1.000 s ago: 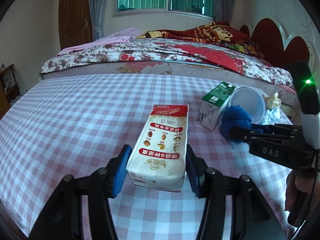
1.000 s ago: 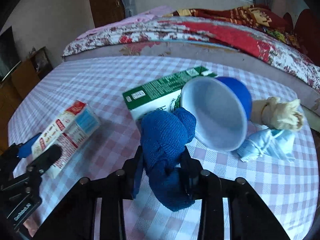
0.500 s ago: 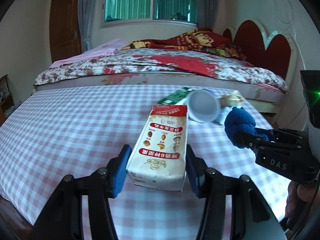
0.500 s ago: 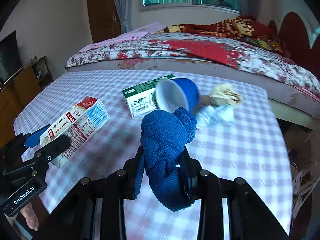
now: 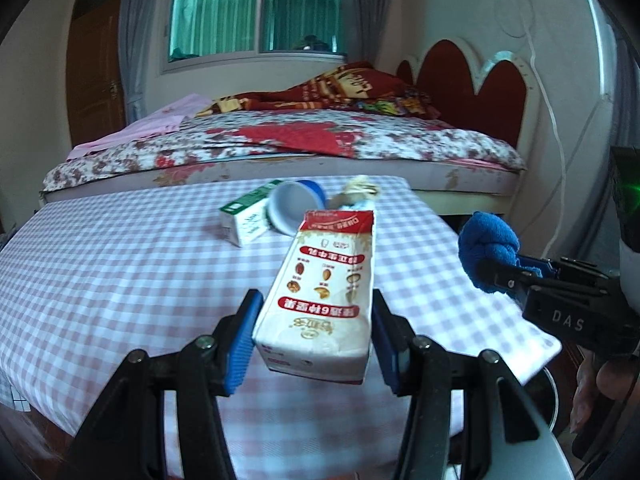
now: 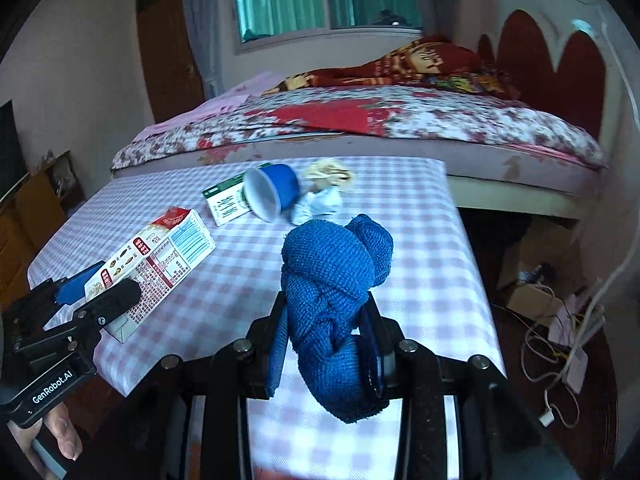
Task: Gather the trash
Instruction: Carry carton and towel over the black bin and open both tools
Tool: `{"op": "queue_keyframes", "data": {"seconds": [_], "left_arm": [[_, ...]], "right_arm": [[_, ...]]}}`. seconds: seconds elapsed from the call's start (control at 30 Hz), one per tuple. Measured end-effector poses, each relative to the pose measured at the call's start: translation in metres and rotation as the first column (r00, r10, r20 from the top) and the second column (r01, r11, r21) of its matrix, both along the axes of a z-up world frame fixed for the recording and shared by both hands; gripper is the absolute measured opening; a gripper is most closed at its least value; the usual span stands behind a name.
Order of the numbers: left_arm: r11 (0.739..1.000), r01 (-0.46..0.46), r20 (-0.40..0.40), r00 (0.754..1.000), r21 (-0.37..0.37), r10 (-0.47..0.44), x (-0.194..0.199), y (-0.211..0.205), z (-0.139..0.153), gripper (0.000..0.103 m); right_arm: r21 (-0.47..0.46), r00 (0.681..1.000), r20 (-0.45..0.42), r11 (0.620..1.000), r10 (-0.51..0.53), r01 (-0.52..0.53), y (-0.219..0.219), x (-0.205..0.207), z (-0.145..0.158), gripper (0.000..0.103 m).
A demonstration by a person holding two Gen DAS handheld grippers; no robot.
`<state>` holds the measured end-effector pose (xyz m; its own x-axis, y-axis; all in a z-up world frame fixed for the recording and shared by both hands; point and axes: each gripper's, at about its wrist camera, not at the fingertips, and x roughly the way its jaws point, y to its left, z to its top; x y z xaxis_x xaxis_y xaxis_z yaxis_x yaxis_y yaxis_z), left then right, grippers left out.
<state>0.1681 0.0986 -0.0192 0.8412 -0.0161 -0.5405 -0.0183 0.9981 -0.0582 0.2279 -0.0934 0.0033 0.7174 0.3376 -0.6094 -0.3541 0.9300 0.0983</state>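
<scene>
Up front in the left wrist view, the left gripper (image 5: 314,330) has its jaws pinching a cream-and-red carton (image 5: 326,292) by its two long sides, lifted clear of the checked table (image 5: 120,272) at the lower centre of the frame. Beyond it, in the middle of the frame, a green-and-white carton (image 5: 244,220) lies touching a tipped blue cup (image 5: 294,210), with a crumpled beige wad (image 5: 362,188) just beside the cup. At the right edge the right gripper (image 5: 508,276) carries a knotted blue cloth (image 5: 486,248), off the table's right side. A bed (image 5: 300,140) fills the upper middle.

From the right wrist view, the right gripper's jaws are pressed onto the blue cloth (image 6: 332,300) at the lower centre, the knot bulging above them. At the lower left the left gripper (image 6: 96,292) grips the cream carton (image 6: 160,256), a person's fingers (image 6: 60,436) below it. Farther up the table (image 6: 400,240), the green carton (image 6: 224,202), blue cup (image 6: 276,192), beige wad (image 6: 330,172) and a pale crumpled wad (image 6: 320,206) cluster together.
</scene>
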Motion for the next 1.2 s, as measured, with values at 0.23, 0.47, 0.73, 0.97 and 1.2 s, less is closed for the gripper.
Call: {"op": "queue_keyframes", "data": {"seconds": [0.23,0.47,0.73,0.97,1.2], "left_arm": [[0.996,0.089,0.01,0.996,0.003,-0.089,-0.018,-0.049,0.006,0.053],[0.984,0.177,0.011,0.984,0.003,-0.177,-0.033,-0.093,0.008,0.053],[0.956,0.295,-0.001,0.956,0.014,-0.295,-0.05,-0.152,0.004,0.053],[0.925,0.381,-0.029,0.924,0.008,-0.381,-0.062,-0.194,-0.008,0.053],[0.889,0.457,-0.077,0.887,-0.005,-0.456,-0.077,-0.227,-0.029,0.053]], "right_arm": [[0.037,0.995,0.012,0.995,-0.097,0.097,-0.058,-0.035,0.004,0.035],[0.041,0.985,0.017,0.984,-0.173,0.172,-0.105,-0.069,0.006,0.035],[0.034,0.969,0.006,0.968,-0.249,0.248,-0.151,-0.096,-0.001,0.035],[0.027,0.949,-0.017,0.949,-0.313,0.314,-0.191,-0.12,-0.016,0.035],[0.011,0.929,-0.058,0.931,-0.365,0.366,-0.228,-0.144,-0.039,0.035]]}}
